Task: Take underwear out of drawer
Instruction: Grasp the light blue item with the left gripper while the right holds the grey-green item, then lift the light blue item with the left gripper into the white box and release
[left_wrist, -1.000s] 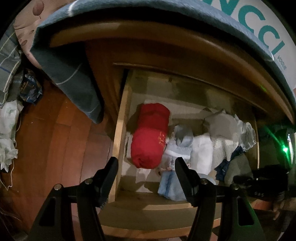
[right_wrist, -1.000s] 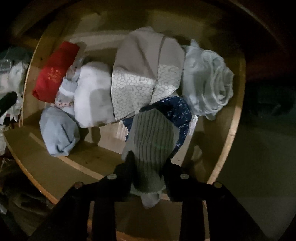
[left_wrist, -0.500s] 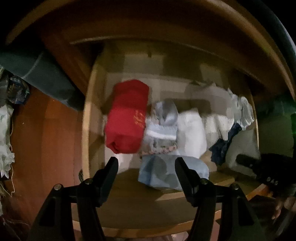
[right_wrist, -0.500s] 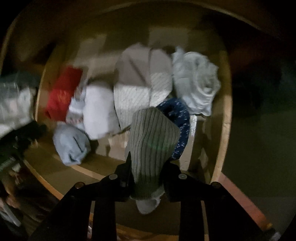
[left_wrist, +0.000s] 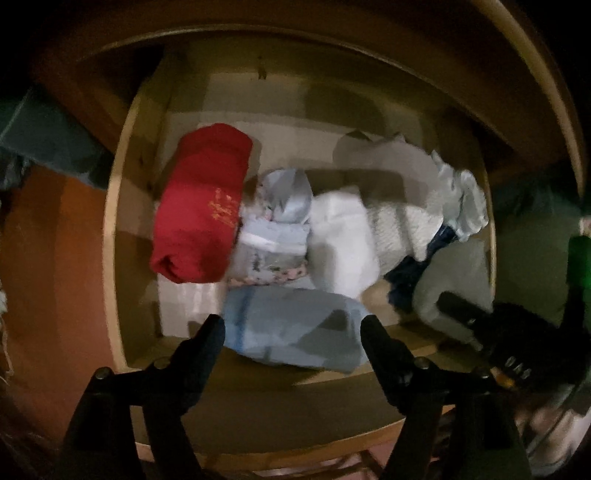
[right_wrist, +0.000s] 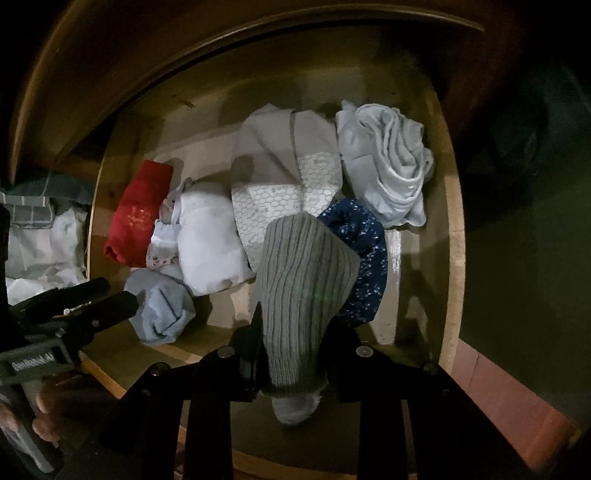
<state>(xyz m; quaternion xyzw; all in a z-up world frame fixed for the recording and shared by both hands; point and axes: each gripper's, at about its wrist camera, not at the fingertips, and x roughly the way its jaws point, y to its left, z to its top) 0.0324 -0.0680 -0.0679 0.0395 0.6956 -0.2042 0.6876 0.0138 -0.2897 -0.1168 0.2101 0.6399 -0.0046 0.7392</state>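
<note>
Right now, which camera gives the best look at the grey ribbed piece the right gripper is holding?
The right wrist view: the grey ribbed piece fills the middle, its ribs sharp, pinched between the right gripper fingers. The left wrist view shows it only as a blurred grey shape at the drawer's right end.

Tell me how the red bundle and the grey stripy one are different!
The red folded cloth bundle lies in the wooden drawer by its left wall, untouched; the grey ribbed knit bundle is pinched in the right tongs. The red one has small gold stitching; the grey one has ribs running along it. The red one looks smooth, the grey one knitted. Both are rolled or folded up small.
</note>
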